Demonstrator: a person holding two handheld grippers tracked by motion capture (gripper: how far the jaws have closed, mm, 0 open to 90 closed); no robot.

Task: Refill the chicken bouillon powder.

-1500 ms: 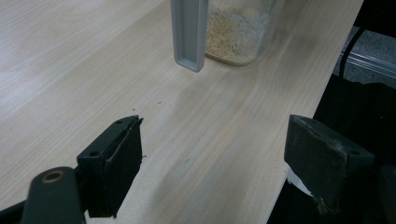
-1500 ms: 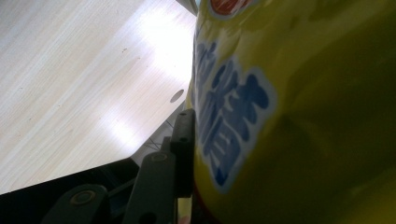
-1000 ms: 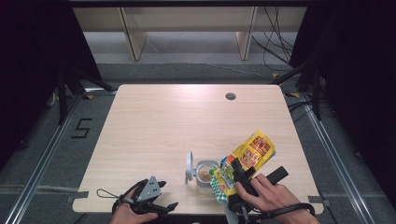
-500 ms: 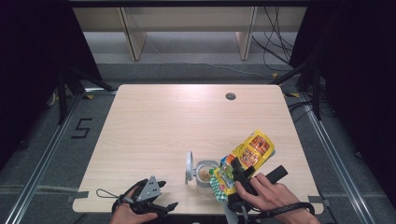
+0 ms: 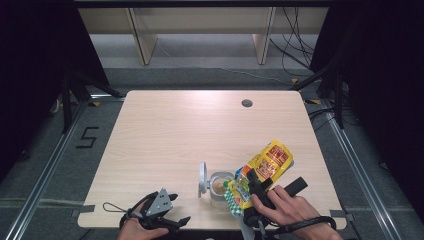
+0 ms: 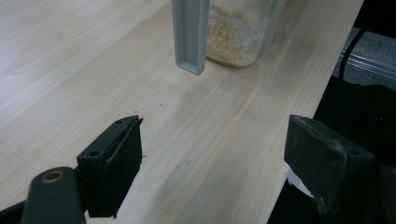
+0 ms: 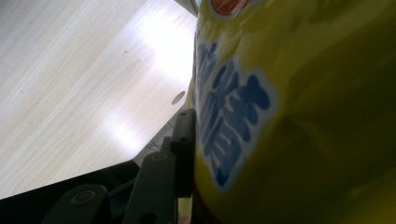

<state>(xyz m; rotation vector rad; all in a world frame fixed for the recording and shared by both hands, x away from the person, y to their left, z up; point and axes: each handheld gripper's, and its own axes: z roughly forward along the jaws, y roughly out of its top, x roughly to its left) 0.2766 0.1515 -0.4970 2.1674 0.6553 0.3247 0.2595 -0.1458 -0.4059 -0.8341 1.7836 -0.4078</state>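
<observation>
High view – right gripper (image 5: 252, 186) clamps yellow bag (image 5: 264, 166) beside jar (image 5: 220, 185); left gripper (image 5: 165, 214) gapes

Left gripper (image 6: 212, 154) jaws wide apart over table (image 6: 70, 60); beyond, crumb-filled clear jar (image 6: 238, 32) behind its upright grey lid (image 6: 190, 35).

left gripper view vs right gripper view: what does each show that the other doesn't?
Left gripper view alone: its left gripper with jaws wide apart over bare wood, the clear jar of pale crumbs and its upright grey lid. Right gripper view alone: the yellow snack bag with blue print, pressed against a jaw of the right gripper. Shared: the wooden table and its near edge.
</observation>
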